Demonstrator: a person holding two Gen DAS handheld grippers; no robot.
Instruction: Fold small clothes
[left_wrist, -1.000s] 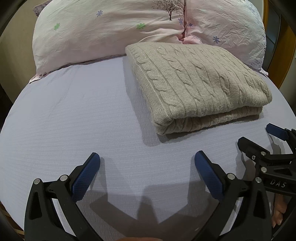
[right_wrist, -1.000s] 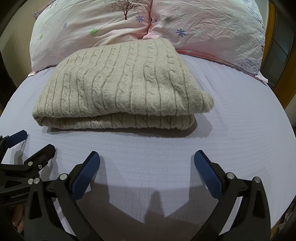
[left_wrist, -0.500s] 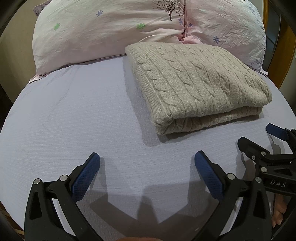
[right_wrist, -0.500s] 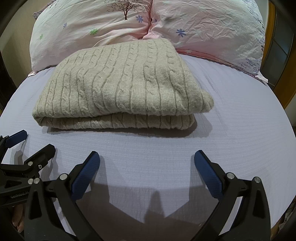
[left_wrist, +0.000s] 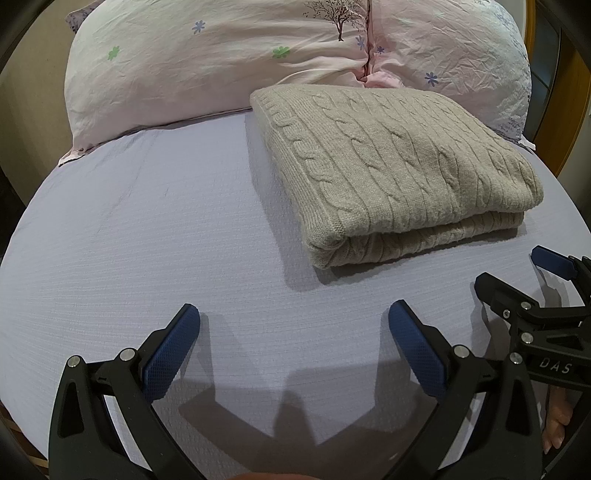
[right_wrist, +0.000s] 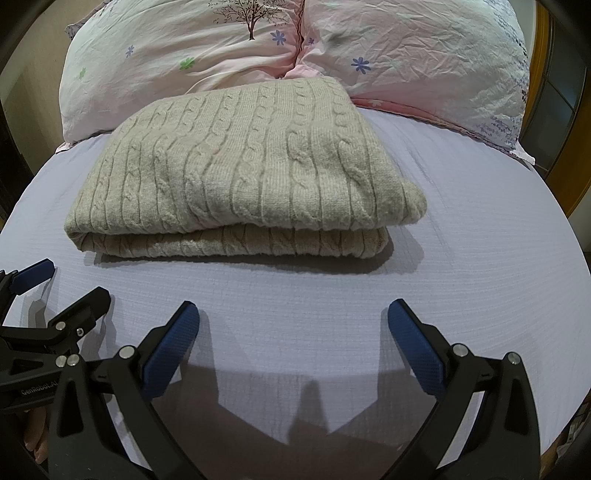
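Note:
A beige cable-knit sweater (left_wrist: 399, 170) lies folded in a neat rectangle on the lilac bed sheet (left_wrist: 147, 236), its far edge against the pillows. It also shows in the right wrist view (right_wrist: 243, 173). My left gripper (left_wrist: 293, 325) is open and empty, low over the sheet, in front of and left of the sweater. My right gripper (right_wrist: 293, 325) is open and empty, in front of the sweater's near fold. Each gripper shows at the edge of the other's view: the right one (left_wrist: 517, 280) and the left one (right_wrist: 62, 284).
Two pink floral pillows (left_wrist: 221, 62) lie along the far side of the bed; they also show in the right wrist view (right_wrist: 424, 59). A wooden frame (left_wrist: 569, 122) stands at the far right. The sheet (right_wrist: 480, 240) stretches around the sweater.

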